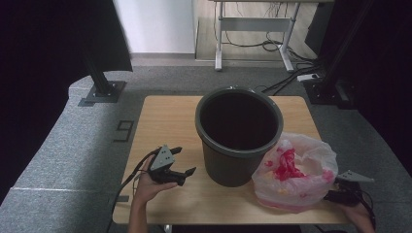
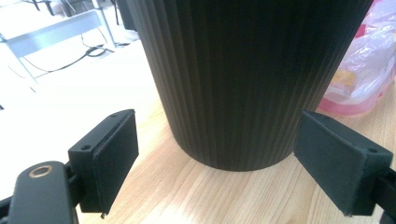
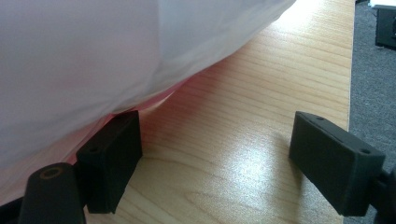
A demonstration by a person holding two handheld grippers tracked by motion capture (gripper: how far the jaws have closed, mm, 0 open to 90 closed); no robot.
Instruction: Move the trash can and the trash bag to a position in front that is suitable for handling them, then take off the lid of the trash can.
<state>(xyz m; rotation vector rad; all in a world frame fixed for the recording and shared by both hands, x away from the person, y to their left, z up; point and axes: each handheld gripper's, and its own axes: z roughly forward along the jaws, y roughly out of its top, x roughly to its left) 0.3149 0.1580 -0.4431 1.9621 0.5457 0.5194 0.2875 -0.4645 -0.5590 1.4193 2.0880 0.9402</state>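
A dark ribbed waste bin stands upright and empty in the middle of the wooden table. To its right lies a translucent plastic bag with red and yellowish contents. My left gripper is open, held just left of the bin; its view has the bin wall straight ahead between the wide jaws and the bag beyond. My right gripper sits at the bag's right side, partly hidden by it. Its view has the jaws wide apart, the left one under the bag's edge, nothing gripped.
A grey carpet surrounds the table. A white desk frame with cables stands at the back. Black stand bases flank the table's far corners. The right table edge runs close beside my right gripper.
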